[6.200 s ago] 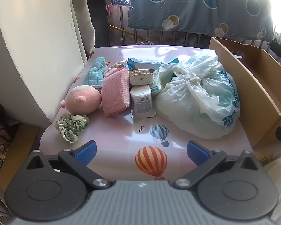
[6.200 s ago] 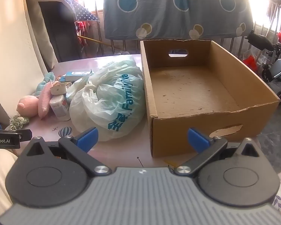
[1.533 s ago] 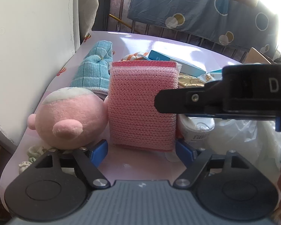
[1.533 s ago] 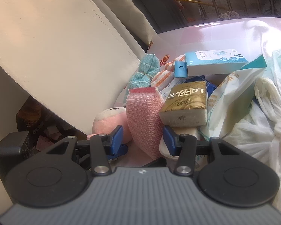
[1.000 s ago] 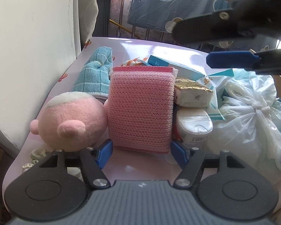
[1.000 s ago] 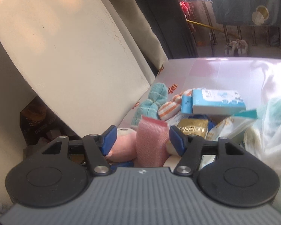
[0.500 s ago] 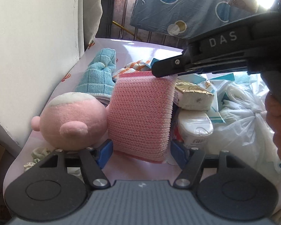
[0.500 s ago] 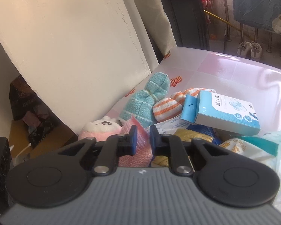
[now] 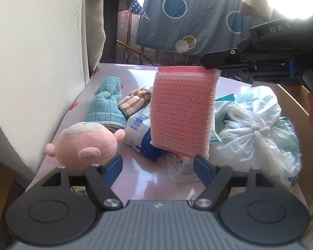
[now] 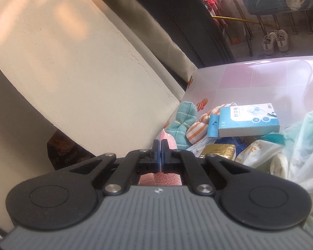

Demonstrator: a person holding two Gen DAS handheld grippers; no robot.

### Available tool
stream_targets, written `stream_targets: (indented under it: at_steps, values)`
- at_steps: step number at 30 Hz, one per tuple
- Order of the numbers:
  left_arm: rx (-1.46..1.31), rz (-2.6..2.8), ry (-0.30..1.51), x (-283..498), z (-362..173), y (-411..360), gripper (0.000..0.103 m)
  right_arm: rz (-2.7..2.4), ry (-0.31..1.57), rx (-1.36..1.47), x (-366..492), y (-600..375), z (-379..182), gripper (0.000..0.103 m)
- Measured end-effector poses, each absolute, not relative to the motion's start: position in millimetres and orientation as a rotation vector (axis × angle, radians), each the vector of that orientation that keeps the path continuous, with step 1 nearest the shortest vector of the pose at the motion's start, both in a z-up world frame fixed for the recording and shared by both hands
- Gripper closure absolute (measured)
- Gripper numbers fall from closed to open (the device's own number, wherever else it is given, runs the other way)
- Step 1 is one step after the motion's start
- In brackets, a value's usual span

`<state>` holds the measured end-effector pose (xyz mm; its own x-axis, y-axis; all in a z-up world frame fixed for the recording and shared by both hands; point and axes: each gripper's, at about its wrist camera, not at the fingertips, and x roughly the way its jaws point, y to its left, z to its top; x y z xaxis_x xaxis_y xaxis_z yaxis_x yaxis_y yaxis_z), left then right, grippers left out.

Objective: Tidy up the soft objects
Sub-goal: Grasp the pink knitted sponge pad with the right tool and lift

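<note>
The right gripper [image 9: 208,63], marked "DAS", has its jaws closed on the top edge of the pink sponge [image 9: 182,109], which hangs above the worktop [image 9: 139,179], while the left gripper [image 9: 157,164] jaws are opening, empty.

Harsh daylight blows out the left wrist view's upper right corner and glares off the glossy desk [image 9: 139,179]. Fisheye curvature bends the edges; the right wrist view looks warmer, softer.

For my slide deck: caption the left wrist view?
Right gripper lifts pink sponge by its top edge above table clutter.
</note>
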<state>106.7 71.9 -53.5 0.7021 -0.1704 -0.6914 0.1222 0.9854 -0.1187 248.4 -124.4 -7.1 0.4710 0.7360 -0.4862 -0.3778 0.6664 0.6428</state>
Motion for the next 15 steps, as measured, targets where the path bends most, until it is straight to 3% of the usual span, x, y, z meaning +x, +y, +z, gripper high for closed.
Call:
stream_targets:
  at_steps: [15]
  values:
    - [-0.078, -0.293, 0.771, 152, -51, 51, 0.016, 0.616, 0.932, 0.598, 272, -174, -41, 0.103]
